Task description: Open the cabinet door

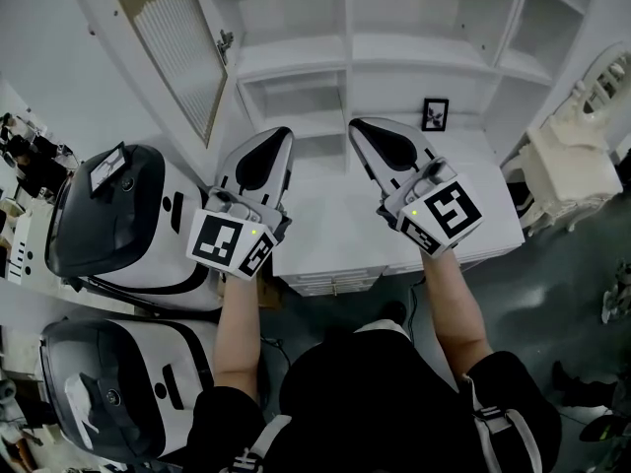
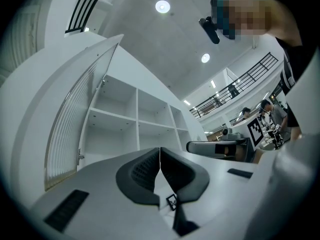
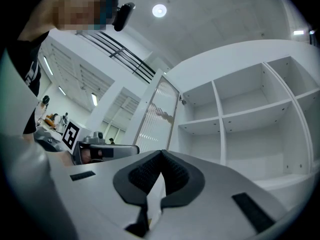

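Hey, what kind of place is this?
Probably a big indoor lab or workshop hall: a white shelf cabinet with its door open, a railed upper gallery, and people working in the background.

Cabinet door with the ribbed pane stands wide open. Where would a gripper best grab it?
Probably the white frame rail of the door, on the side opposite the hinge. Come in edge-on from that free side and pinch across the rail's thickness. No handle shows, and the flat ribbed pane offers nothing to pinch.
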The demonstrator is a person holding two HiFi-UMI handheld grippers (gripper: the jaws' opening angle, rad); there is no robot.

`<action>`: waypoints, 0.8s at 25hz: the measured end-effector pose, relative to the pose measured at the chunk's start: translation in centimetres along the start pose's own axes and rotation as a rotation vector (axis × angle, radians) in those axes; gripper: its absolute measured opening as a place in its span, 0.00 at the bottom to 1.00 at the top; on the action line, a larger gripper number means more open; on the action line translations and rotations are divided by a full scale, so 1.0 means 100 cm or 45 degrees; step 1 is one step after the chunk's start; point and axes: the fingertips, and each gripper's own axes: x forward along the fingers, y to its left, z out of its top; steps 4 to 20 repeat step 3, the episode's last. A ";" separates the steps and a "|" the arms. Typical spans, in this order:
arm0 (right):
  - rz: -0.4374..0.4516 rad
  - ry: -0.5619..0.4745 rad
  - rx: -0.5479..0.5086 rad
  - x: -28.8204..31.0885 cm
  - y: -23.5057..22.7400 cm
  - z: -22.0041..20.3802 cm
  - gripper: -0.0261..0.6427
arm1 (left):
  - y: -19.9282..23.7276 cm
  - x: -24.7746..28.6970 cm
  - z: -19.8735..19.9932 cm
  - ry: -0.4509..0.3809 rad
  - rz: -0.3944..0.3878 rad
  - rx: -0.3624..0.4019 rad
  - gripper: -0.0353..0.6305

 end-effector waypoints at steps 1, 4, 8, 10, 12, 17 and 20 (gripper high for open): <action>-0.001 0.000 -0.002 0.000 0.000 0.000 0.06 | 0.000 -0.001 0.000 0.001 0.001 0.000 0.09; -0.005 0.000 -0.006 -0.001 0.000 0.000 0.06 | 0.000 -0.002 -0.001 0.003 0.004 -0.002 0.09; -0.005 0.000 -0.006 -0.001 0.000 0.000 0.06 | 0.000 -0.002 -0.001 0.003 0.004 -0.002 0.09; -0.005 0.000 -0.006 -0.001 0.000 0.000 0.06 | 0.000 -0.002 -0.001 0.003 0.004 -0.002 0.09; -0.005 0.000 -0.006 -0.001 0.000 0.000 0.06 | 0.000 -0.002 -0.001 0.003 0.004 -0.002 0.09; -0.005 0.000 -0.006 -0.001 0.000 0.000 0.06 | 0.000 -0.002 -0.001 0.003 0.004 -0.002 0.09; -0.005 0.000 -0.006 -0.001 0.000 0.000 0.06 | 0.000 -0.002 -0.001 0.003 0.004 -0.002 0.09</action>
